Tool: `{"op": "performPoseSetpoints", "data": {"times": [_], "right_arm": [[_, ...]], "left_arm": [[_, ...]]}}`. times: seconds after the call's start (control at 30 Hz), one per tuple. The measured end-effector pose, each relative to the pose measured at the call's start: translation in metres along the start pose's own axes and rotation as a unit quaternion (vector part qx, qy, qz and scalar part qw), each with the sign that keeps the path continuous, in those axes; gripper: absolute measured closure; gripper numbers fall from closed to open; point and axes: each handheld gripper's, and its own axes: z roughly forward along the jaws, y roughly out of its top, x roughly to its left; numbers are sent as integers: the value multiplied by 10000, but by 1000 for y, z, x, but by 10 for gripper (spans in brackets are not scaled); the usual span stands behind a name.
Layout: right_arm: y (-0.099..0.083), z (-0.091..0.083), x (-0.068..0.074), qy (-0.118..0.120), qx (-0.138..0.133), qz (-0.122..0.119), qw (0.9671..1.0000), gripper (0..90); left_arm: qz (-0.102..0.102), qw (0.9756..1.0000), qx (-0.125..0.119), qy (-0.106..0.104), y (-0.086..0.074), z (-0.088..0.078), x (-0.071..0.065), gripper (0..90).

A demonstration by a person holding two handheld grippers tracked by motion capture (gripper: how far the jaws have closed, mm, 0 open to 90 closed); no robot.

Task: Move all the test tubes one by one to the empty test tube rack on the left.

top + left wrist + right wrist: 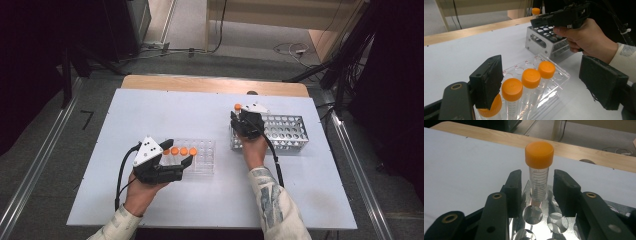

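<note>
We have one orange-capped tube (539,178) standing upright in a hole at the far left corner of the metal rack (289,133), which sits toward the right edge of the tabletop (150,115). We judge it light, stiff plastic with a smooth, slippery wall, so the clear barrel just under the cap is where we should take hold. Our right hand-held gripper (537,192) has its jaws either side of that barrel, gaps showing on both sides, so it is not yet gripping. Our left hand-held gripper (544,85) is wide open around the clear rack (554,86) near the tabletop's front left, holding nothing. We count four more capped tubes (531,78) in a row there: five tubes, two racks.
</note>
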Motion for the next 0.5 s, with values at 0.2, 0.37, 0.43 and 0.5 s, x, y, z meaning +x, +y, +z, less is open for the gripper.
{"op": "performPoseSetpoints", "data": {"times": [0.2,0.37,0.43,0.5], "right_arm": [[-1,3,-1,-49,40,23,10000,638],[-2,5,0,-42,70,44,10000,683],[-3,5,0,-60,54,57,10000,701],[-3,6,0,-72,39,68,9999,709]], "left_arm": [[8,10000,-10,-8,0,0,0,195],[-9,10000,-1,-22,0,0,0,195],[-2,10000,-6,-23,0,0,0,195],[5,10000,1,-28,0,0,0,195]]}}
